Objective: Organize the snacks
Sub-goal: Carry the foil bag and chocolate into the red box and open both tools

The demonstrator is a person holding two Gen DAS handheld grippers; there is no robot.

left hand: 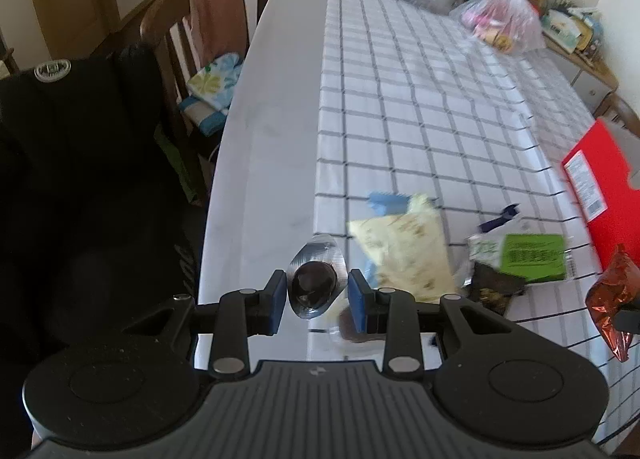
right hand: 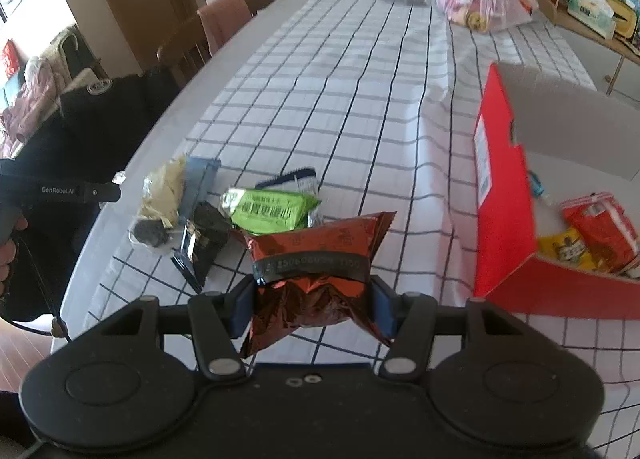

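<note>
While lifted off the cloth: left tool (left hand: 317, 294) pinching a foil-packed dark snack (left hand: 314, 283), right tool (right hand: 313, 309) clamping a red-brown packet (right hand: 316, 259).

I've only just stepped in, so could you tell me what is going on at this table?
A person is sorting snacks with a handheld gripper in each hand. The left gripper holds a small clear-wrapped dark snack, and the right gripper is shut on a shiny red-brown packet. A green packet, a pale yellow packet and a few others lie on the checked tablecloth. The red box at the right already has packets inside.
</note>
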